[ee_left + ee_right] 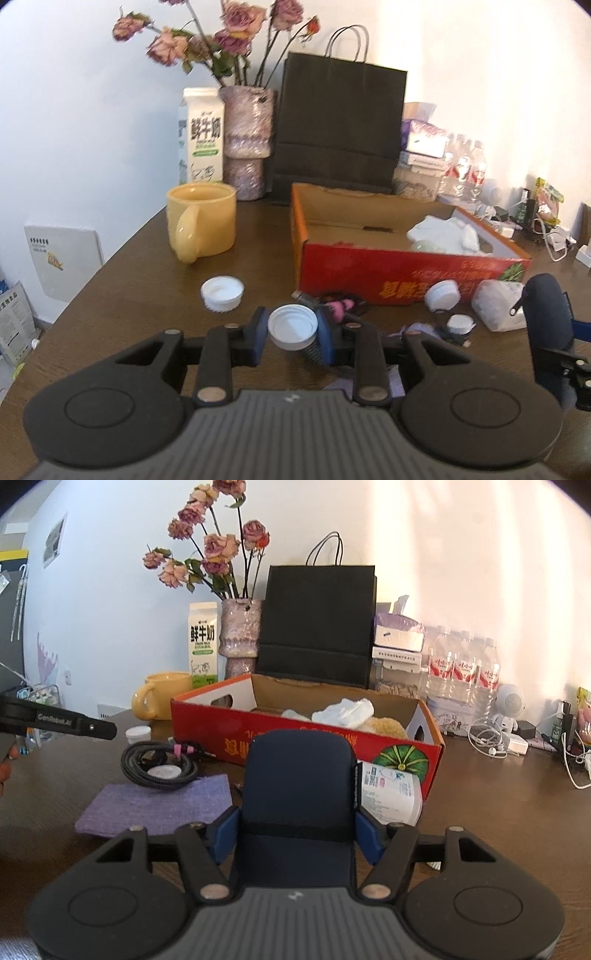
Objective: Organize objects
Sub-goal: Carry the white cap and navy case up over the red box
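My left gripper [292, 328] is shut on a white plastic lid [291, 326] and holds it above the brown table, in front of the red cardboard box [406, 275]. My right gripper [297, 825] is shut on a dark blue pouch [297, 790], held upright before the same box [229, 723]. That pouch also shows at the right edge of the left wrist view [548, 314]. A second white lid [221, 291] lies on the table. A white jar [443, 293] and a white plastic bottle [391, 790] lie against the box front.
A yellow mug [201, 221], milk carton [201, 136], flower vase [247, 144] and black paper bag [338, 129] stand behind. A coiled black cable [159, 762] and purple cloth [155, 806] lie left of the pouch. Water bottles [461, 672] and chargers sit at the right.
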Tool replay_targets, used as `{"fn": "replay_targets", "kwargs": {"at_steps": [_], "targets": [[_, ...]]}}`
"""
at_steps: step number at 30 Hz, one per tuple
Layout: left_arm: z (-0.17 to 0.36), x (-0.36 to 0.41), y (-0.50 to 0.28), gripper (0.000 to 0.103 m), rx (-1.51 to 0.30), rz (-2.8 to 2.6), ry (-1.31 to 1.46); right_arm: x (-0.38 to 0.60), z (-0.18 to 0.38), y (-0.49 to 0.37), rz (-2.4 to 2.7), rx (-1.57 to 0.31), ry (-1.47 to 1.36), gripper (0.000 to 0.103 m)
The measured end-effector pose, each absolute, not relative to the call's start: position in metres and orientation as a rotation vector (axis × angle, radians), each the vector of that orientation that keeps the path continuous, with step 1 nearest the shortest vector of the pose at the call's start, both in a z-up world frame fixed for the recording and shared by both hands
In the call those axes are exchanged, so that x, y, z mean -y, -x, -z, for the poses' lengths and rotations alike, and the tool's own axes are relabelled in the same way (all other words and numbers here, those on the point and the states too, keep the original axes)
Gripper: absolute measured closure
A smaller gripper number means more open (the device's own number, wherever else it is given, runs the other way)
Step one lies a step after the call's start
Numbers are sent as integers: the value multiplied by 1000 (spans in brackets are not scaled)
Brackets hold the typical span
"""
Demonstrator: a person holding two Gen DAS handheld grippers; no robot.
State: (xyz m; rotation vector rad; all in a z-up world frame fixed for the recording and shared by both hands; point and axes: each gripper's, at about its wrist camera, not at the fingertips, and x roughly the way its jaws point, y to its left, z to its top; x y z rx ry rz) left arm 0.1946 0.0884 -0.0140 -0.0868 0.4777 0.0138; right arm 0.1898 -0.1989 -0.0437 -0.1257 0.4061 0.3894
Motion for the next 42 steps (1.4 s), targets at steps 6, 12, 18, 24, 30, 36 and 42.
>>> {"fn": "replay_targets", "kwargs": {"at_steps": [6, 12, 18, 24, 30, 36, 42], "targets": [[-8, -62, -199, 74, -429, 40, 83, 193, 24, -190, -414, -370, 128, 39], [-27, -38, -216, 74, -396, 85, 103, 184, 3, -203, -434, -338, 118, 39], [-43, -23, -232, 74, -360, 120, 122, 176, -9, -227, -447, -362, 94, 39], [-54, -10, -250, 74, -328, 134, 128, 170, -21, -260, -437, -371, 64, 39], [-58, -2, -277, 74, -353, 127, 122, 166, -30, -301, -448, -454, 7, 39], [-55, -1, -304, 74, -358, 115, 146, 160, -33, -339, -433, -488, -5, 39], [-52, -4, -332, 74, -348, 83, 182, 160, -32, -375, -409, -482, -55, 39]]}}
